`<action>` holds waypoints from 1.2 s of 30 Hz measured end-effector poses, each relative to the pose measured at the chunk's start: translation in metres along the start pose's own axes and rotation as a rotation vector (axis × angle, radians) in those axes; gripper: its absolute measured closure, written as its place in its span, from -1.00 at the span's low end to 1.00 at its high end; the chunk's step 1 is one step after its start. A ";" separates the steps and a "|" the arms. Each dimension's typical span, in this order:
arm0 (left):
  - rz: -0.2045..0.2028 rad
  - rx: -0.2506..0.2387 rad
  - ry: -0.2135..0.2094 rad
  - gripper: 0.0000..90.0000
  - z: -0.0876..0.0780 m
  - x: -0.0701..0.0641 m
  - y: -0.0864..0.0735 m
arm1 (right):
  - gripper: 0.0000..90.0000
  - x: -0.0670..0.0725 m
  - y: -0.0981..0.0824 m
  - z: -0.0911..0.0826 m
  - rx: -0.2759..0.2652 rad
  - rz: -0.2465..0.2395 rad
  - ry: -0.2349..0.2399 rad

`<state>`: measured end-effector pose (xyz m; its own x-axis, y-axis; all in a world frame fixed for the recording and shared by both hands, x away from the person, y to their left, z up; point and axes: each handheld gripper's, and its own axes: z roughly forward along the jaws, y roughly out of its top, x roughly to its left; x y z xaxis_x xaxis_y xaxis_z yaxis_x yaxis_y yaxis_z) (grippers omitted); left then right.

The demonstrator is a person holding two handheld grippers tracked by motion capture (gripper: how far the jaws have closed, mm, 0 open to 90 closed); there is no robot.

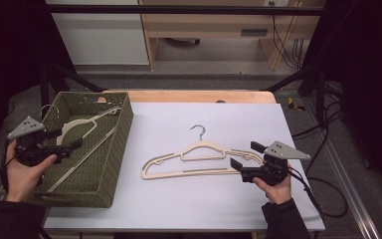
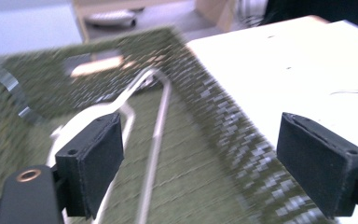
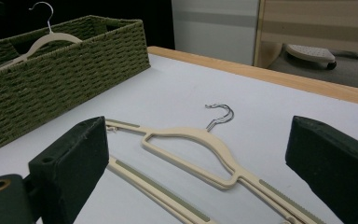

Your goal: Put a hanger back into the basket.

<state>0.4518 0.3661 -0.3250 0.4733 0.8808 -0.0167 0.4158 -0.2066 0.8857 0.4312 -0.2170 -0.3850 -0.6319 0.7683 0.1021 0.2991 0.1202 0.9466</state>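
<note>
Right gripper is sitting jaws wide apart, gripping nothing, just past the right end of the beige hanger on the table, whose bar is lying between and ahead of its jaws. Left gripper is hovering open and empty over the green woven basket, a second hanger lying inside below it. Risk, as a judgement: the flat hanger could skid on the smooth white tabletop if the jaws are closing off-centre; its wire hook, farther off, could snag the basket rim.
</note>
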 end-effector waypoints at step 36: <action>0.198 0.088 -0.293 -0.63 0.130 -0.159 0.000 | -0.88 -0.001 -0.001 -0.002 0.006 -0.005 -0.012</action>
<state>0.4773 0.1709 -0.3823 0.7486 0.6630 0.0079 0.3529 -0.4085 0.8418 0.4302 -0.2195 -0.3853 -0.6248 0.7751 0.0937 0.3000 0.1276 0.9454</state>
